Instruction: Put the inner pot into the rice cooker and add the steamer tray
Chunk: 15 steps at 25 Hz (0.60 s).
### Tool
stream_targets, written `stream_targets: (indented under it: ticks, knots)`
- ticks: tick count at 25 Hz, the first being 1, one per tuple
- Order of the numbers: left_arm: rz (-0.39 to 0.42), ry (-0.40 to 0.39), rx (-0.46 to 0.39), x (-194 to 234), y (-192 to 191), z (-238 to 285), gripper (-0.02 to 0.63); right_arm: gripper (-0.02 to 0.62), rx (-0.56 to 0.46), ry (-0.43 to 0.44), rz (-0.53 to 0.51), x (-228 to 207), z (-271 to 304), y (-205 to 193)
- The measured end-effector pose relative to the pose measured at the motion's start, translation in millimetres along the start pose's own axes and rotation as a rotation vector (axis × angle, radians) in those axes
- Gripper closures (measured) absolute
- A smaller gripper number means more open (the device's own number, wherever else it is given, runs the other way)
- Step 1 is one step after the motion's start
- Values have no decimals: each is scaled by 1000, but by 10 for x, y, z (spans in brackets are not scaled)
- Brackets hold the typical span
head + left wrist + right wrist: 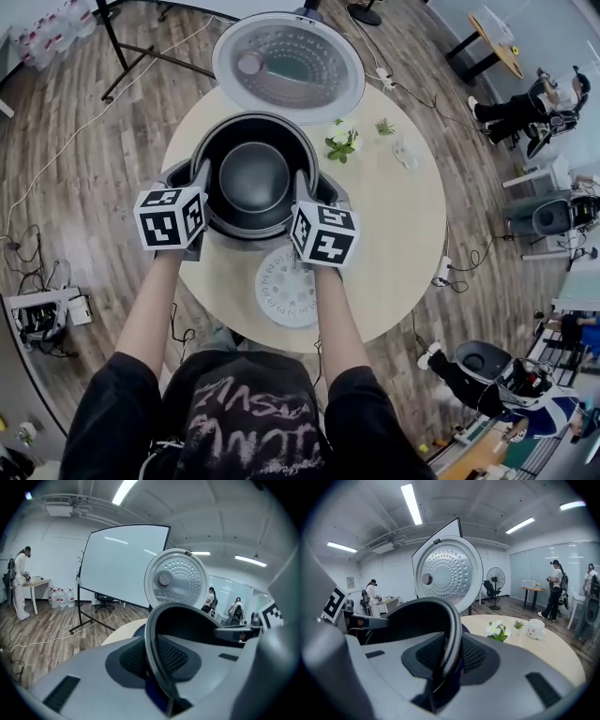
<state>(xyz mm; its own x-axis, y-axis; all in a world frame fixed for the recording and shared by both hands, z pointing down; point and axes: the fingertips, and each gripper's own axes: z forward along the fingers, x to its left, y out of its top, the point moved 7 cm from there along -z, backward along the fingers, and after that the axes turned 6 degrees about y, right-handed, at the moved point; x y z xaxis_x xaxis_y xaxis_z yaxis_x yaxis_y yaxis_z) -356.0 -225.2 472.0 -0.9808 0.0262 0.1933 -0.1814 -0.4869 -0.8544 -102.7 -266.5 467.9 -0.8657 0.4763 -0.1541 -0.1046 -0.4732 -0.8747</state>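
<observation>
The dark inner pot [253, 178] sits low inside the grey rice cooker [330, 192], whose lid [288, 67] stands open behind it. My left gripper [200, 178] is shut on the pot's left rim, and my right gripper [303, 186] on its right rim. In the left gripper view the thin rim [154, 634] runs between the ribbed pads [136, 660] of the left gripper [157, 667]. The right gripper view shows the pot rim [452, 620] caught the same way in the right gripper [445, 663]. The white perforated steamer tray [286, 288] lies flat on the table in front of the cooker.
The round beige table [398, 234] carries a small flower posy [343, 141], a tiny plant [384, 127] and a white cup [405, 150] to the right of the cooker. Cables, a stand and other people are spread over the wooden floor around it.
</observation>
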Motion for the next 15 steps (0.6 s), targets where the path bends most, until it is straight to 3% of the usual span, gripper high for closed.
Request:
stream_targets:
  ticks: [8,13,15]
  knots:
    - [61,52,15,-13,-26,47,511,488,18,-35,-14,-5,56,-65]
    - [86,61,42,-50,-58,73,499,490,29,-134,-90,-19,49,-137]
    - [105,66,54,-76,-57,90,490,492,38,-133,-77,-47,52,-173]
